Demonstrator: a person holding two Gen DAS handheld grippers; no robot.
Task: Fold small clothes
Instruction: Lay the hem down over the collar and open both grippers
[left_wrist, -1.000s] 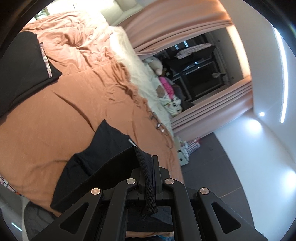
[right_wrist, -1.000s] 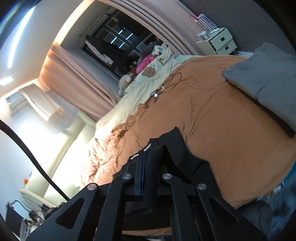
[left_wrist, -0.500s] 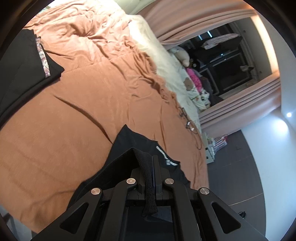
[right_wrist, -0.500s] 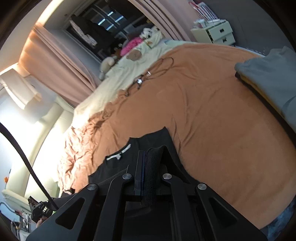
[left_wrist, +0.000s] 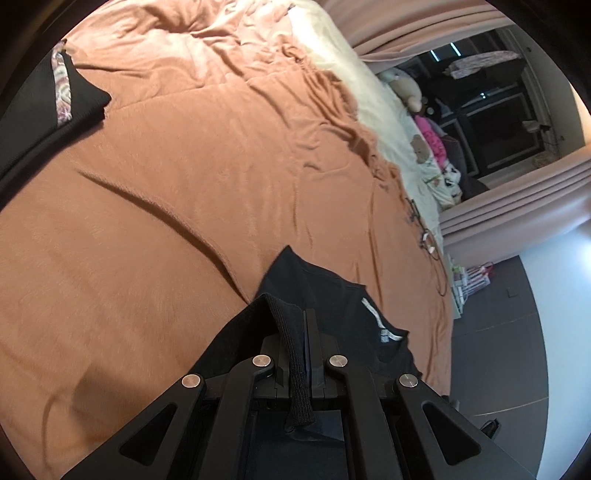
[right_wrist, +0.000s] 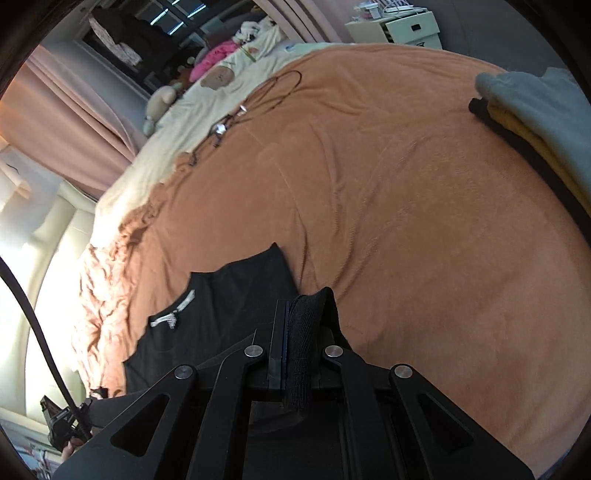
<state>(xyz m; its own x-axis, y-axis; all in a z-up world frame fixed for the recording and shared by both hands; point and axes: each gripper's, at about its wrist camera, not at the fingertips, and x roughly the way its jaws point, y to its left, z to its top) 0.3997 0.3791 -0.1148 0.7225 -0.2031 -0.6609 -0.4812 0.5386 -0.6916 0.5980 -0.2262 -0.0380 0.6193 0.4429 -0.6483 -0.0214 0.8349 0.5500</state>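
A small black garment (left_wrist: 325, 291) with a white neck label lies partly on the orange bed cover (left_wrist: 184, 184), its near edge lifted. My left gripper (left_wrist: 301, 325) is shut on a ribbed black hem of that garment. In the right wrist view the same black garment (right_wrist: 229, 295) spreads to the left of my right gripper (right_wrist: 295, 314), which is shut on another fold of its ribbed edge. The part of the cloth under both grippers is hidden by their black arms.
A folded black piece with patterned trim (left_wrist: 59, 96) sits at the far left. A stack of folded grey, yellow and black clothes (right_wrist: 535, 107) lies at the right. A cable (right_wrist: 258, 96) crosses the cream sheet, with soft toys (right_wrist: 218, 62) and a white drawer unit (right_wrist: 406, 26) beyond.
Both grippers have moved forward and lower over the bed, still clamped on the black garment. More of the garment now lies flat on the cover, with its neck label showing.
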